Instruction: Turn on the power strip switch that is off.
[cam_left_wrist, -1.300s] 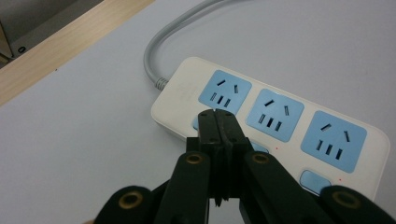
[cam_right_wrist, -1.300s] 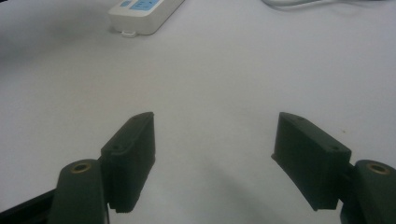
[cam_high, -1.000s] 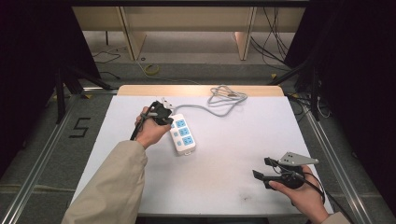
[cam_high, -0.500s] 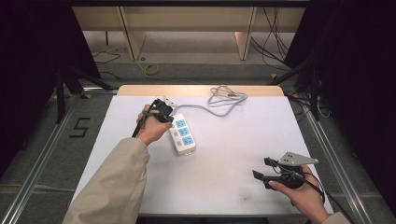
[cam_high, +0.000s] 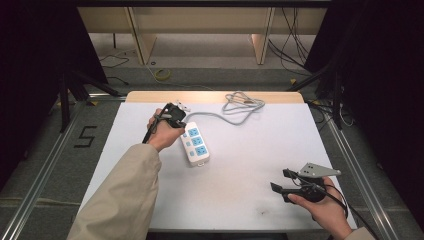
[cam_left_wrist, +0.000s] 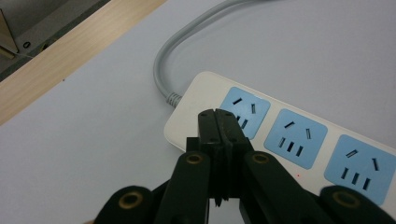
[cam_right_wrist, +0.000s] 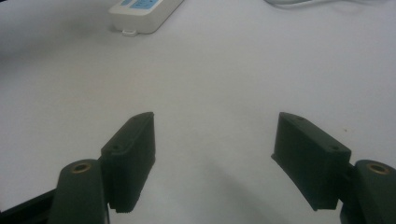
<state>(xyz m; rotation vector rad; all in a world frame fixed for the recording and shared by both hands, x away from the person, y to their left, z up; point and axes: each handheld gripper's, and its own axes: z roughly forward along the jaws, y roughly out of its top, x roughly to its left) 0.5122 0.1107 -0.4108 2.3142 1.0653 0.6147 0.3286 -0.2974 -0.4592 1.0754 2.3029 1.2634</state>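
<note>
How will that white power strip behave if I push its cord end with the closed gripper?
The power strip looks rigid and flat, so it would probably slide on the smooth table rather than tip. Its grey cord looks flexible and may drag, likely pivoting it. The left gripper is shut at that end.

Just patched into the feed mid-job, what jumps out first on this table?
The white power strip with three blue sockets lies mid-table, its grey cord looping to the far edge. The left tongs are shut and poised right over the strip's cord end, by the first socket. The right tongs sit wide open near the table's near right corner, holding nothing.
</note>
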